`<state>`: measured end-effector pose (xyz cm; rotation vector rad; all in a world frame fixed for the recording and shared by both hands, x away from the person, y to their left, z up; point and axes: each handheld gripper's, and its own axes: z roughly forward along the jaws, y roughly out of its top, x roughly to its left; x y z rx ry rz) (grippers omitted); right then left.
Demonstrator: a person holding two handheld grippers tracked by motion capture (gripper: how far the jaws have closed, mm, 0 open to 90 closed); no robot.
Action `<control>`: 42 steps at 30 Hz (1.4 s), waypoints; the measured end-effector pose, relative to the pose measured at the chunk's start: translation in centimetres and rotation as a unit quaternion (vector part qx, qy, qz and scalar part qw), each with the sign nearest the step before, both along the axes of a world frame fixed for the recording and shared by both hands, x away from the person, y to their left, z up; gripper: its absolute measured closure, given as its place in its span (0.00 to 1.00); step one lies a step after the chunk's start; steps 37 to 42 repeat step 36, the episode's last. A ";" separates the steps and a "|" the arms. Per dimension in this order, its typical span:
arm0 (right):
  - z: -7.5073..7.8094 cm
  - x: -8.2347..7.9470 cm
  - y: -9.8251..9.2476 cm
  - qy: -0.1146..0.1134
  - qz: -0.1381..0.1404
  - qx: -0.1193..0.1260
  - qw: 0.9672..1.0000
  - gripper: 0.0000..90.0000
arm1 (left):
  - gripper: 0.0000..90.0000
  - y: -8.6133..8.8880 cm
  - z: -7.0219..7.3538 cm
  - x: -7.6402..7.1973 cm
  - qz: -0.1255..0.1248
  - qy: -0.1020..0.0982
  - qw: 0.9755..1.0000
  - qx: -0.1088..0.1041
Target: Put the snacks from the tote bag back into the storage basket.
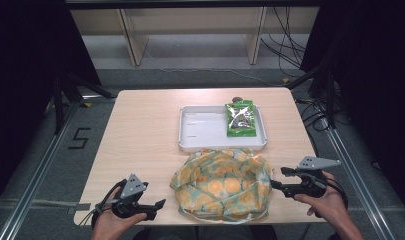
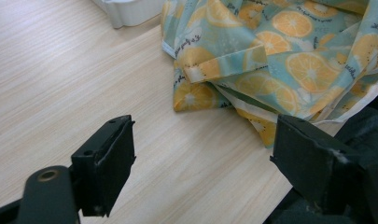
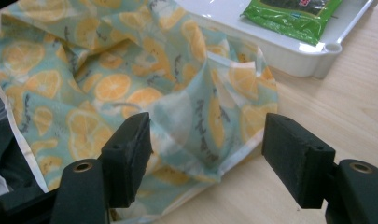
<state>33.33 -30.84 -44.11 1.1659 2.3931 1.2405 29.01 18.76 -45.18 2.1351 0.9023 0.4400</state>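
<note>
A cloth bag [image 1: 221,182] printed with orange slices lies crumpled at the near middle of the table. Behind it stands a white tray [image 1: 200,125] with a green snack packet [image 1: 240,119] in its right half. My left gripper [image 1: 160,205] rests open at the bag's left, its jaws apart over bare wood [image 2: 203,158] with the bag [image 2: 280,51] just beyond. My right gripper [image 1: 277,177] is open at the bag's right edge. In the right gripper view its jaws [image 3: 207,144] stand either side of a raised fold of the bag [image 3: 107,70], not pressing it.
The wooden table [image 1: 145,130] has bare surface on its left half. The tray's corner [image 3: 317,65] and the packet [image 3: 294,14] lie just beyond the bag on the right side. Black frames, cables and a shelf unit stand on the floor behind.
</note>
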 end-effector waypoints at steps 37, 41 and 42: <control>-1.0 -2.6 -2.3 -0.016 -0.001 -0.026 1.000 0.35 | 0.23 0.0 0.0 0.0 0.001 0.003 1.000 0.001; -1.0 -2.6 -2.3 -0.016 -0.001 -0.026 1.000 0.35 | 0.23 0.0 0.0 0.0 0.001 0.003 1.000 0.001; -1.0 -2.6 -2.3 -0.016 -0.001 -0.026 1.000 0.35 | 0.23 0.0 0.0 0.0 0.001 0.003 1.000 0.001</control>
